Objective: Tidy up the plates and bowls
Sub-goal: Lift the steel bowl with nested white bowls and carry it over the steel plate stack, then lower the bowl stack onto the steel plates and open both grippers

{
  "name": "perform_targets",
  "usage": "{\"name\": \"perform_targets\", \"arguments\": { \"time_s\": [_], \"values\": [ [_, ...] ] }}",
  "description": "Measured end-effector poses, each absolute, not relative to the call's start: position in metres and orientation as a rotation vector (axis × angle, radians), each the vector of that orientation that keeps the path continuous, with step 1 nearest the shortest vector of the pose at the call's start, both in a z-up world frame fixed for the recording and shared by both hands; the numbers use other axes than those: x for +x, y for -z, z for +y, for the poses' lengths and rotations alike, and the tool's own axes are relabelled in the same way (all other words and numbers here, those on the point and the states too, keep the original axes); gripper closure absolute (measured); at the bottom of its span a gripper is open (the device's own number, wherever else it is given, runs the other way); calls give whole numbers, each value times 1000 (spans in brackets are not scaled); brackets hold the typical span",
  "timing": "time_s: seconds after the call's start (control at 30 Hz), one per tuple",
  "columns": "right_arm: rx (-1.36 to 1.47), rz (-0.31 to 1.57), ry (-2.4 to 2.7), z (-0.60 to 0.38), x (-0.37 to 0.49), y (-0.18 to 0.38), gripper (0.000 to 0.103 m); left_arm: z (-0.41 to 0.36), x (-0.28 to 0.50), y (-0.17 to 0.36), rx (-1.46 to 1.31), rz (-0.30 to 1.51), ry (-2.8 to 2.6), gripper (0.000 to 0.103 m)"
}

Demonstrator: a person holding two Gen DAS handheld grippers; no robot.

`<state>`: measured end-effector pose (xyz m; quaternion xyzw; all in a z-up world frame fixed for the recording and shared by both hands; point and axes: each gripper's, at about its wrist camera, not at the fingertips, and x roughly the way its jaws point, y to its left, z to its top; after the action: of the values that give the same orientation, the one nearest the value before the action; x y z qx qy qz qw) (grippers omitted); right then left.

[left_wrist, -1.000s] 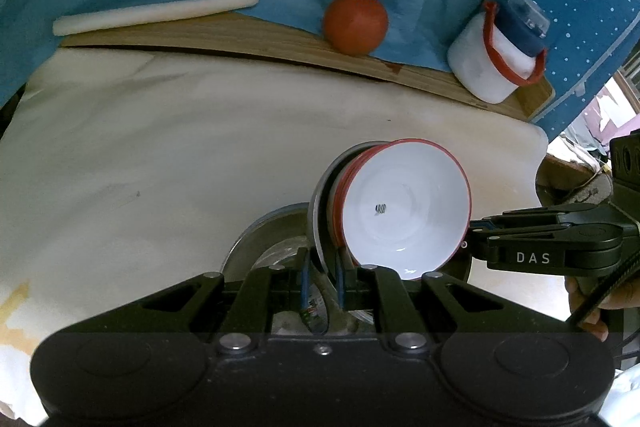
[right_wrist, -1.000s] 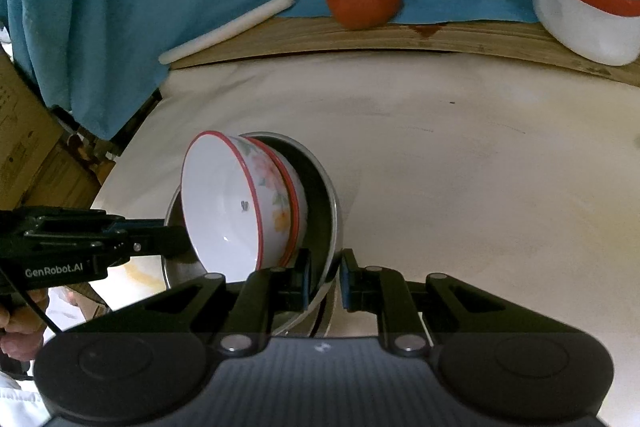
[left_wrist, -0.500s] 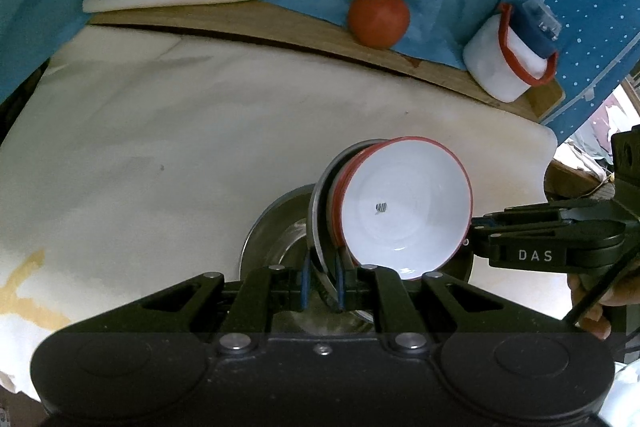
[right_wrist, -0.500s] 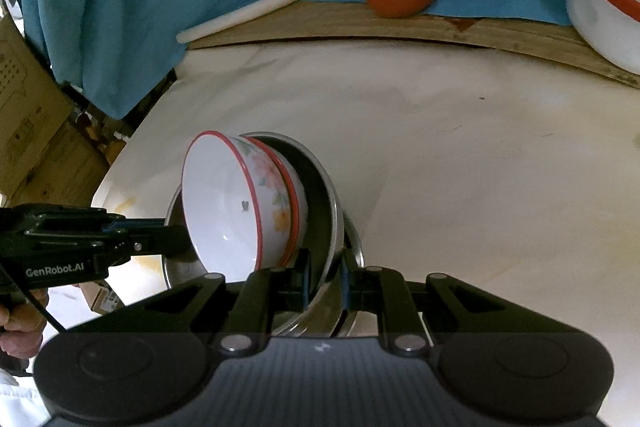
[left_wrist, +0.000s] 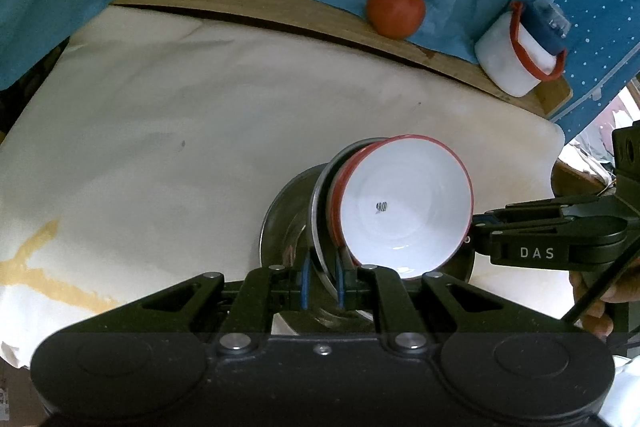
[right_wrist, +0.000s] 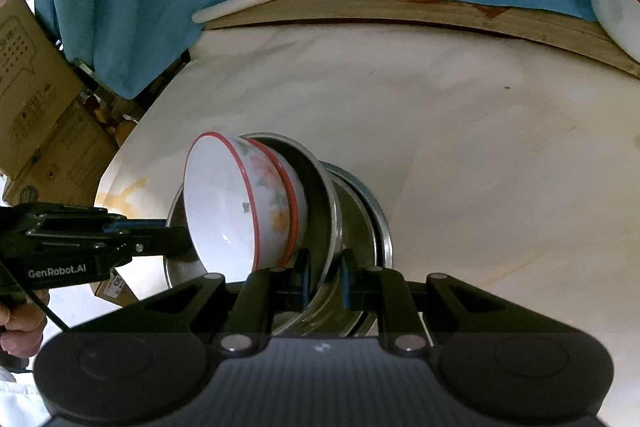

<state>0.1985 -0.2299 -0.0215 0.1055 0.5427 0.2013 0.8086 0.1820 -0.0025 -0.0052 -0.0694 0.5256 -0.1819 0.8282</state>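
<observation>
Now, left gripper: angled down, jaws pinching the steel plate's rim at 6 o'clock.
Right gripper: angled down, pinching the same plate from the opposite edge.
Plate: tilted on edge, carrying two nested bowls.
Bowls: white, red-rimmed, floral outside.
Below: steel pan on cream table.

Left gripper: matte black body, triangular cutouts in linkages, silver screws, blue pads; side reads "GenRobot.AI", thin black cable below. Right gripper: same build, ribbed grey top panel, blue pads; side marked "DAS", black cable too.
</observation>
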Motion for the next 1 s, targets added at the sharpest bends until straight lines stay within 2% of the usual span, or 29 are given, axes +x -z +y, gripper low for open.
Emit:
{"name": "perform_targets", "arguments": {
  "time_s": [1.0],
  "values": [
    [221,1196,-427,-222,202,28,86,-6,185,17,-141,1163,384,90]
  ]
}}
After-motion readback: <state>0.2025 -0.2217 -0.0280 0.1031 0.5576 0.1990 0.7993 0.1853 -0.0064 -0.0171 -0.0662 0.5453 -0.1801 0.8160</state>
